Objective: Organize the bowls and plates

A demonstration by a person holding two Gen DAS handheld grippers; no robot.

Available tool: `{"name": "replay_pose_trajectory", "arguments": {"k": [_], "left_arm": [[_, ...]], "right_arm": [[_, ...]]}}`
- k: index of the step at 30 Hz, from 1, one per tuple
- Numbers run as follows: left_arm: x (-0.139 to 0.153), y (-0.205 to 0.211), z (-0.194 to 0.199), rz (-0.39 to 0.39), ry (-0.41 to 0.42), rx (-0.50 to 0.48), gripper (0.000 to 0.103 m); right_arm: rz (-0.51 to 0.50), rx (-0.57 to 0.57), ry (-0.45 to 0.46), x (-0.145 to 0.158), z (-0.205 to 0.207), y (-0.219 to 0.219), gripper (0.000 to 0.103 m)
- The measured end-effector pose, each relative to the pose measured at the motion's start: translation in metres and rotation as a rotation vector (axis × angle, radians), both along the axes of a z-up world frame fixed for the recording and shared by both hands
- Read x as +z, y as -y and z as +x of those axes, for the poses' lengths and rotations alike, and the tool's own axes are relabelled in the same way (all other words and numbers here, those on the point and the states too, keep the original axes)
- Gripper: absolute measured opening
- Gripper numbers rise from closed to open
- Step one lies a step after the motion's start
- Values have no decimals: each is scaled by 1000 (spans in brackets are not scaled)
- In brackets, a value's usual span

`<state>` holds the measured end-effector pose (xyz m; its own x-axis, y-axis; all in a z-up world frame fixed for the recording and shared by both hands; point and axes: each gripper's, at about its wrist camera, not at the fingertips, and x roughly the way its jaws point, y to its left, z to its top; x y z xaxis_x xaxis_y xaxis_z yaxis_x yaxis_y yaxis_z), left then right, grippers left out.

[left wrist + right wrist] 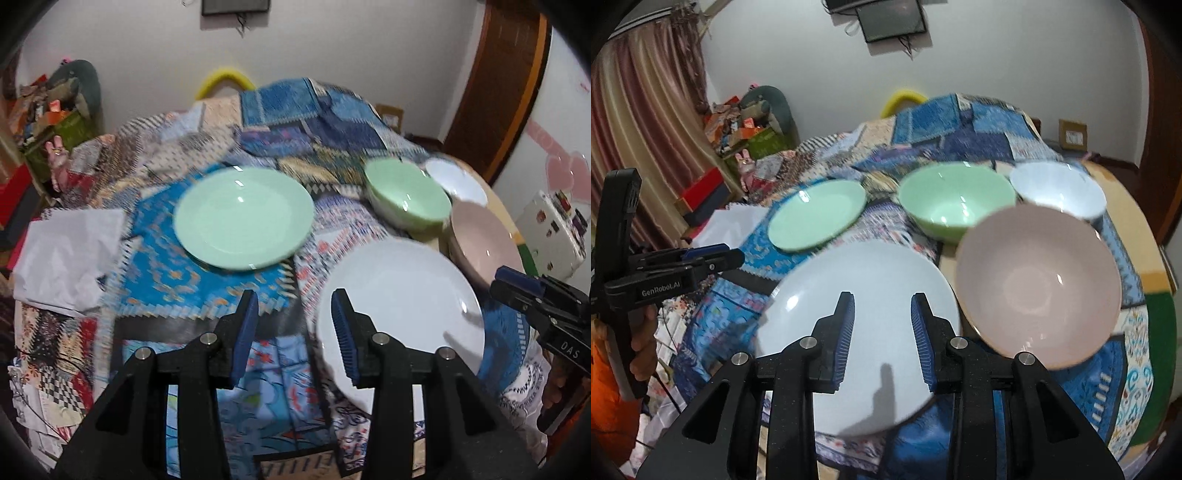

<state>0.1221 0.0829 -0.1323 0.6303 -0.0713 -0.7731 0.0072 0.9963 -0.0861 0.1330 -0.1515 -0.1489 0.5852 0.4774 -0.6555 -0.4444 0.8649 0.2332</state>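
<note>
On the patchwork-covered table lie a green plate (243,218) (816,214), a white plate (402,314) (857,332), a green bowl (408,195) (956,199), a white bowl (456,181) (1058,192) and a pink bowl (484,240) (1038,284). My left gripper (295,299) (735,256) hovers open over the cloth between the two plates, nothing between its pads. My right gripper (882,301) (498,284) hangs open above the white plate, left of the pink bowl, holding nothing.
A crumpled white sheet (70,254) lies at the table's left edge. A yellow chair back (225,79) rises behind the table. Boxes and clutter (738,129) pile up by the curtain on the left. A hand (642,354) with an orange sleeve holds the left gripper.
</note>
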Motion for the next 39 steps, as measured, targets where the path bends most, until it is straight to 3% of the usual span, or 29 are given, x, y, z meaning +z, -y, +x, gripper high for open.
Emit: {"name": "replay_pose_trajectory", "arguments": {"k": [8,14,18,26,39], "left_arm": [[28,-40,3,29,76,72,59],[25,-72,20,31,50,129,61],[16,-95,35,-6,8,153,61],[-8,-119,66,22,-33,152,61],[-63,-145,110,-73,-100,125,62]], "right_arm": [[5,58,54,18,11,-30,30],[-16,86,69,20,25,-51,30],[-21,94,66,20,41,-62,30],[-26,97,51,17,71,-81,30],[-90,123,-43,-12,123,-116,30]]}}
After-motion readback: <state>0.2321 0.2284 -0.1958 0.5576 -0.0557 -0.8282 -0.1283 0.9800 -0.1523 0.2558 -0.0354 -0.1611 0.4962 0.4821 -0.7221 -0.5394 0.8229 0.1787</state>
